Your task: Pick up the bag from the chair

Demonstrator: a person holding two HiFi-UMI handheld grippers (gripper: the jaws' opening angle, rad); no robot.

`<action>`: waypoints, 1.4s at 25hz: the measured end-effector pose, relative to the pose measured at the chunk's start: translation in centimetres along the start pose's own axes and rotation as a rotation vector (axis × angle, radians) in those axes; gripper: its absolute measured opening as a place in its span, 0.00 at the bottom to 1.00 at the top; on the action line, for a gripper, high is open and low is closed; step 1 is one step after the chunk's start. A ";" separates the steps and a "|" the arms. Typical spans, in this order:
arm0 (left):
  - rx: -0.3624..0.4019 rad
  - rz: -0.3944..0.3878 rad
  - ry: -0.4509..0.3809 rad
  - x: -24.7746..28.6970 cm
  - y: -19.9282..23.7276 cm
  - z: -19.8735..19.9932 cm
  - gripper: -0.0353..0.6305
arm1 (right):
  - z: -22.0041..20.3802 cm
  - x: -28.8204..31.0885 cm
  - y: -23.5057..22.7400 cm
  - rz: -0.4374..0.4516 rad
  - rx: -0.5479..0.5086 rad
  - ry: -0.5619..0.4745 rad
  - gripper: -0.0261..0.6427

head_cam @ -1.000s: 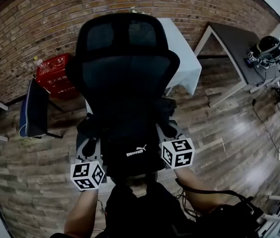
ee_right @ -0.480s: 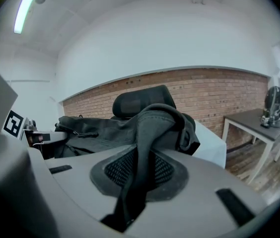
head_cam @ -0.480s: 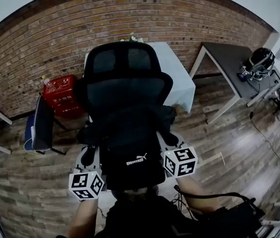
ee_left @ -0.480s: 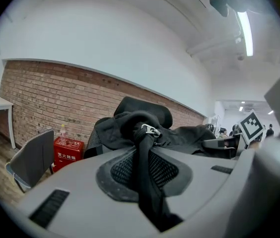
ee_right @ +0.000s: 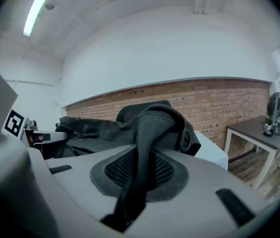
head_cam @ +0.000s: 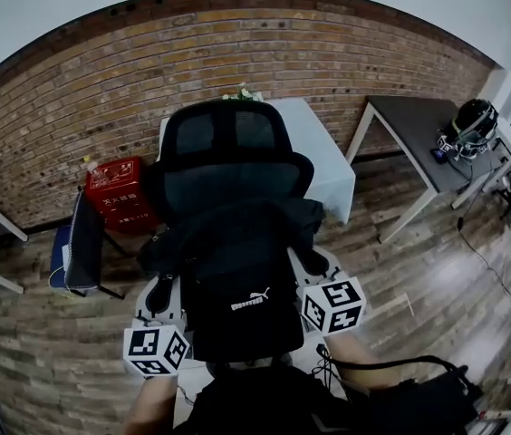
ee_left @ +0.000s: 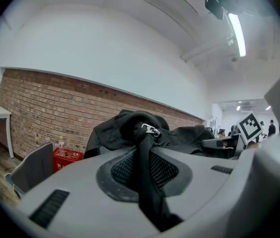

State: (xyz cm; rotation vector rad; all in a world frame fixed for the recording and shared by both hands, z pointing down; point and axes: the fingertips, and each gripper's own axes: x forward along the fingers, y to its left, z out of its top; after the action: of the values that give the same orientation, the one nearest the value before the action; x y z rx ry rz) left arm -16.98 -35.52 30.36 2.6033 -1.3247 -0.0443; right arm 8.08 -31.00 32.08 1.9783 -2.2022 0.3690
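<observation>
**Item: black Puma backpack** (head_cam: 242, 279)
- Location: in front of the black mesh office chair (head_cam: 228, 148), well off the left edge of the dark desk (head_cam: 409, 120). It spans the space between the two grippers. Whether it rests on the seat cannot be told.
- Left gripper (head_cam: 161, 299): at the bag's left flank, jaws closed on a black webbing strap (ee_left: 147, 172) with a metal ring above the grip.
- Right gripper (head_cam: 317, 266): at the bag's right flank, nearer the desk's left edge, jaws closed on a wider black strap (ee_right: 137, 172).
- Arms: left forearm (head_cam: 149, 408) and right forearm (head_cam: 364, 359) are bare, low and extended forward, with the marker cubes facing up.
- Orientation: the long axis runs from the person toward the chair back. The logo panel faces up, and the bunched strap end lies against the backrest.
</observation>
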 end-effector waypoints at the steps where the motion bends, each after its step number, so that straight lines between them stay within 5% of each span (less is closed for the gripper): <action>1: 0.005 -0.002 -0.005 -0.1 -0.1 0.3 0.14 | 0.2 -0.2 0.0 0.002 -0.004 -0.005 0.14; 35: 0.061 -0.005 -0.090 -1.3 -2.5 3.4 0.14 | 3.2 -2.2 -0.3 0.011 -0.061 -0.075 0.14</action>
State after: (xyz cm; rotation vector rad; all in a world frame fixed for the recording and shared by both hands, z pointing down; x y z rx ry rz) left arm -16.22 -33.69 26.43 2.6851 -1.3698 -0.1248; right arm 8.78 -29.87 28.41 1.9797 -2.2418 0.2290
